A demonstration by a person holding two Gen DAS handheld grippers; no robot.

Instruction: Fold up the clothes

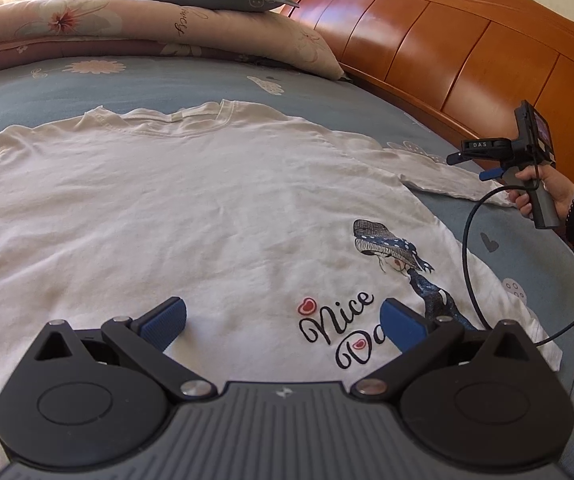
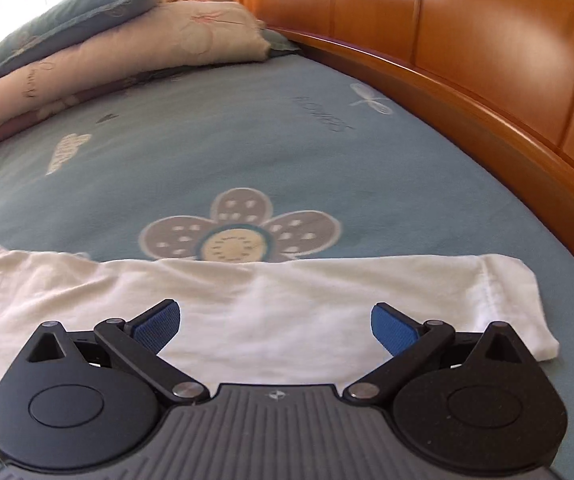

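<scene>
Lying flat and face up on the blue bed sheet [image 1: 207, 76], the white T-shirt [image 1: 175, 208] is spread with its collar toward the pillows [image 1: 191, 12] and its printed figure [image 1: 399, 264] near the hem. The left claw [image 1: 283, 322] is held spread just above the lower front of the shirt, with the lettering directly beside its right pad; nothing is gripped. The right claw [image 2: 275, 326] is likewise held spread, over the shirt's sleeve [image 2: 427, 292], whose cuff lies just to its right near the wooden headboard [image 2: 487, 60]. In the left view, the right claw's handle is seen gripped by a hand [image 1: 543, 196].
</scene>
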